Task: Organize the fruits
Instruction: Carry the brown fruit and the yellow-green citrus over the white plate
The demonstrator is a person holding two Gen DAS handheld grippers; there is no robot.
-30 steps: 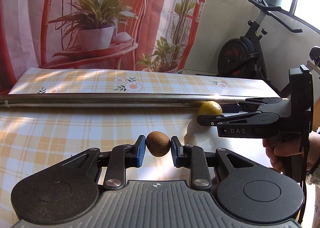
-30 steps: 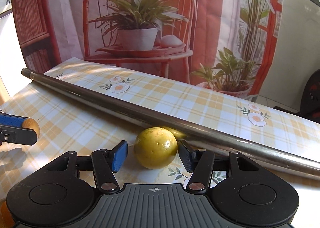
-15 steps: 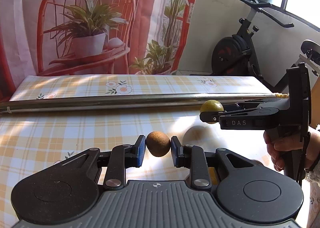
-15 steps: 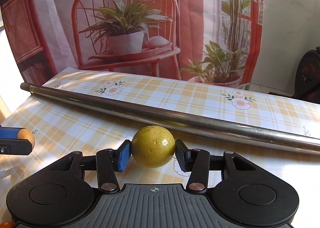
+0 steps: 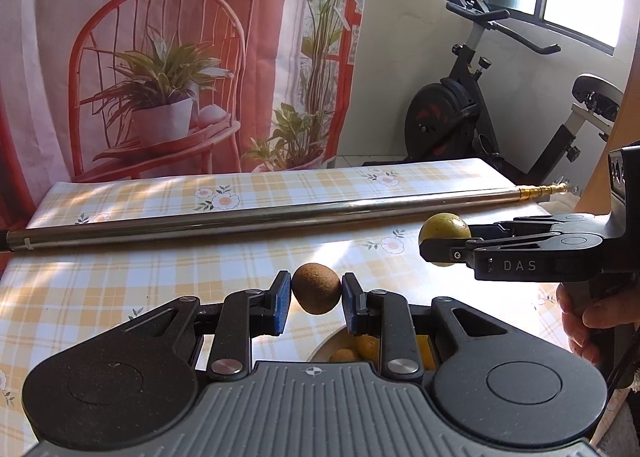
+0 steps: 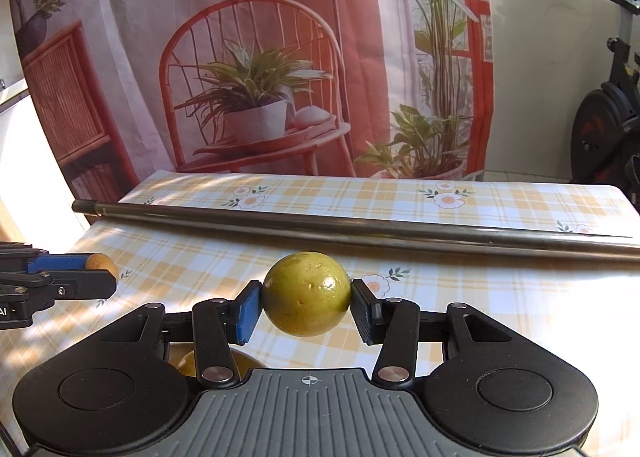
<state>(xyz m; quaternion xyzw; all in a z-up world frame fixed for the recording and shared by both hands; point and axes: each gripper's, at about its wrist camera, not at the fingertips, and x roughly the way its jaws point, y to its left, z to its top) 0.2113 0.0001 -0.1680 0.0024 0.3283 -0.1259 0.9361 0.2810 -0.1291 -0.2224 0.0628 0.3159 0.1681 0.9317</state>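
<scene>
A table carries everything — it wears a yellow-and-white checked cloth printed with small daisies. A long steel pole lies across the cloth from side to side, nearer the far edge; its right end narrows to a brass-coloured tip at the table's right edge. At the near edge, a pale dish sits on the cloth — mostly hidden, with yellow-orange fruit inside.
</scene>
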